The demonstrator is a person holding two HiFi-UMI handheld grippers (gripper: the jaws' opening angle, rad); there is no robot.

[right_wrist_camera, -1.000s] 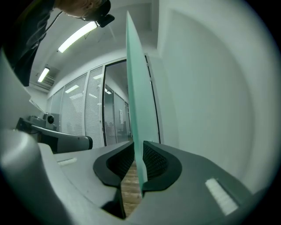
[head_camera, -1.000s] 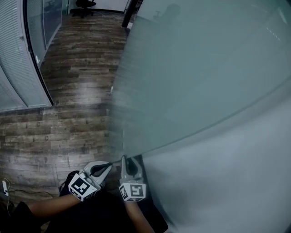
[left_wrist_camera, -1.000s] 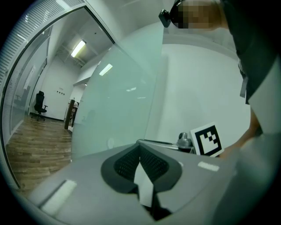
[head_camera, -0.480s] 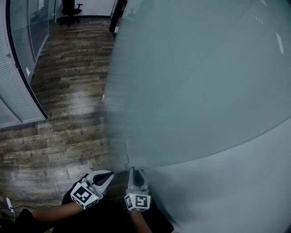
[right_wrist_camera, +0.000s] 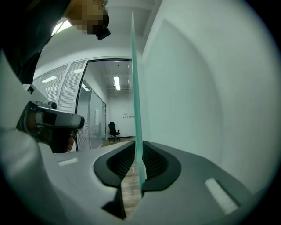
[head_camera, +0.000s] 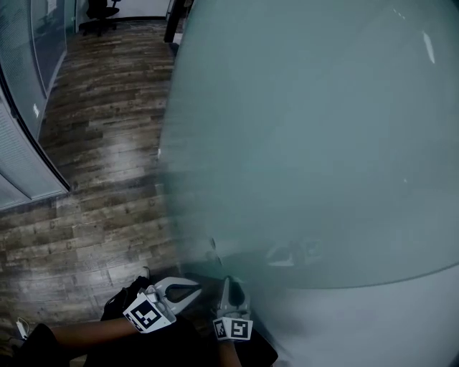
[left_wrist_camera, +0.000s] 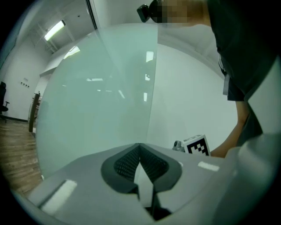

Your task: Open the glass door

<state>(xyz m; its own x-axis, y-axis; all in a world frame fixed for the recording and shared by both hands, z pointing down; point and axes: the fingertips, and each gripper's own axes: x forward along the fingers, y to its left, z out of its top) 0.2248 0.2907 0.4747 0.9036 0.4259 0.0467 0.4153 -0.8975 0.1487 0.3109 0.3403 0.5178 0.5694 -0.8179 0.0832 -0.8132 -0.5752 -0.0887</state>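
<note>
Right tongs [right_wrist_camera: 137, 143] are on the glass door [head_camera: 308, 143] - the free vertical edge of the frosted pane runs straight up between the two pads. Pad tips sit against the glass on both sides, so it's a pinch on the edge. The jaws have just been easing open a little, with the glass between them. Lower in the throat there is a gap on the left side of the pane, and floor shows through it.

Left tongs [left_wrist_camera: 139, 145] are pressed together with nothing between them. They point at the face of the door, just beside the right tongs and to their left in the head view. I can't tell whether the tips touch the glass.

Door position - in the head view the pane fills the upper right, and its edge comes down to the two tools at the bottom centre. White wall [head_camera: 387, 322] is below and right of it. To the left of the edge is wood plank floor [head_camera: 107, 129]. A glazed partition with blinds [head_camera: 18, 172] runs along the far left, and an office chair [head_camera: 100, 8] stands at the far end of the corridor.

Both tools are held about level, near the bottom of the head view.
</note>
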